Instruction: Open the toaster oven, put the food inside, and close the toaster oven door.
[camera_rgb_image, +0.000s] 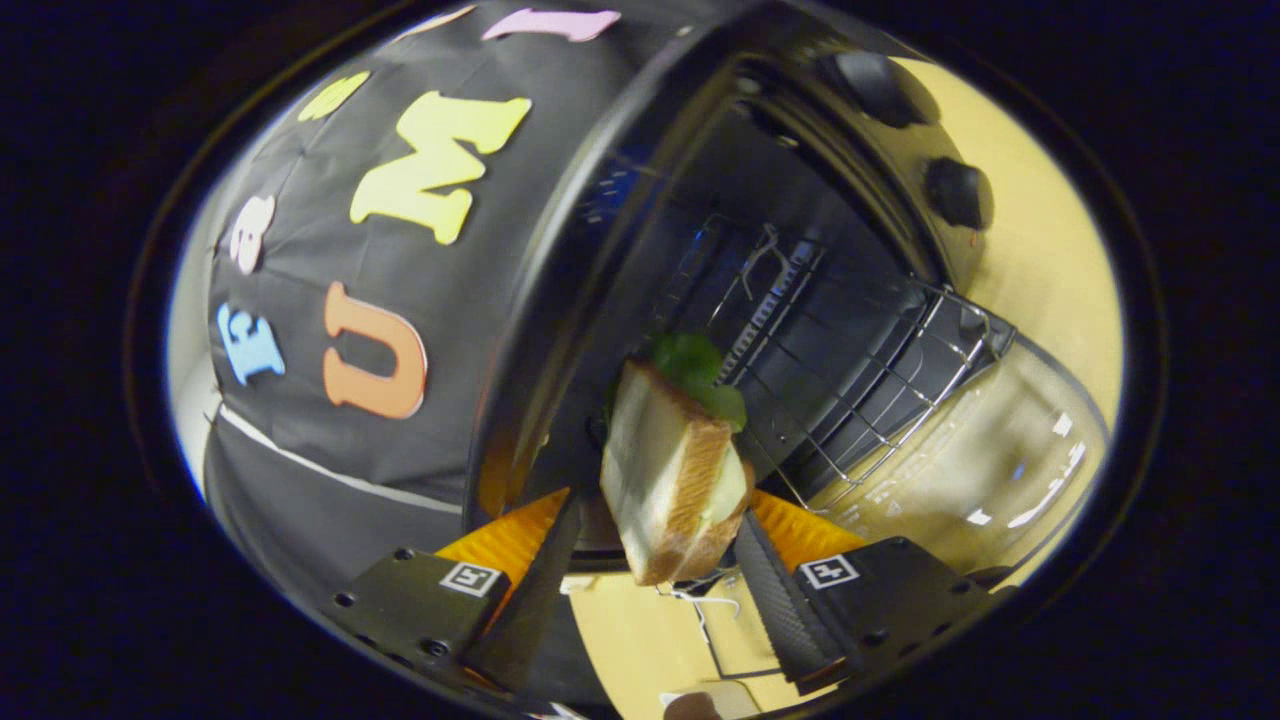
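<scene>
**Sandwich at the mouth of the open toaster oven**

Gripper view: the gripper (655, 560) is holding a sandwich (672, 480) between its two fingers (535, 600), which are standing fairly wide apart; whether both are pressing on the bread cannot be told. A green lettuce leaf (700, 372) is sticking out of the sandwich's far end. Just beyond it, the toaster oven (800, 180) is standing open, its wire rack (860, 390) pulled partly out and its glass door (980, 480) lying folded down beneath the rack. Two dark knobs (955, 192) are showing on the oven's front panel. The yellow table (1050, 270) is carrying the oven.
</scene>
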